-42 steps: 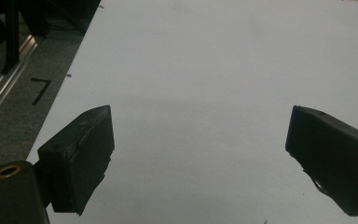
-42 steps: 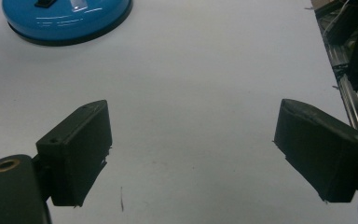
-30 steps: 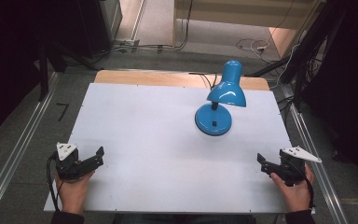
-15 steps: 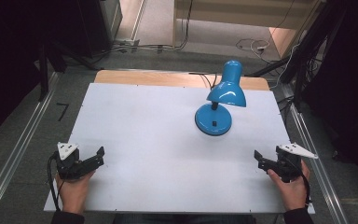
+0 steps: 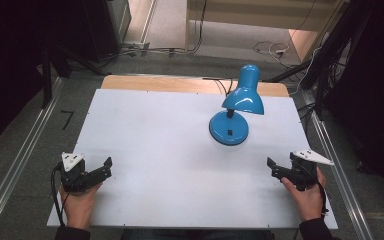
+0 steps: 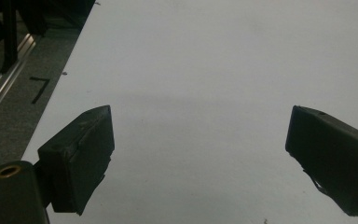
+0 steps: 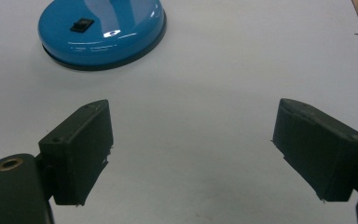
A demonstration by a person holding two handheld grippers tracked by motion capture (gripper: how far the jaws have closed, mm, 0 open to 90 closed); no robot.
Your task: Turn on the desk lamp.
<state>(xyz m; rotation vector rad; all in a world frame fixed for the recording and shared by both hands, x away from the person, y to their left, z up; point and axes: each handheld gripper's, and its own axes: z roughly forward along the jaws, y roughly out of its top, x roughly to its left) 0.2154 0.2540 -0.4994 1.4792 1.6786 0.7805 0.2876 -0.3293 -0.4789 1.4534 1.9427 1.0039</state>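
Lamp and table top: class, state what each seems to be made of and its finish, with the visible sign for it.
Lamp: probably painted metal, possibly plastic; glossy blue, with sharp white glints on the base and shade.
Table top: a matt white sheet, perhaps laminate or board; it shows no glare, only soft shadows. A bare wood edge shows at the far side.

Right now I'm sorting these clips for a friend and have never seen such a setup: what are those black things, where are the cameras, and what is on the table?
A person sits at a white table, holding a hand-worked two-jaw tool in each hand: the left gripper and the right gripper. One picture looks down from above. The other two come from small cameras riding on each tool, looking along its black jaws. Both sets of jaws stand wide open and hold nothing. On the table stands a blue desk lamp; its round base, bearing a black switch, lies ahead of the right gripper.
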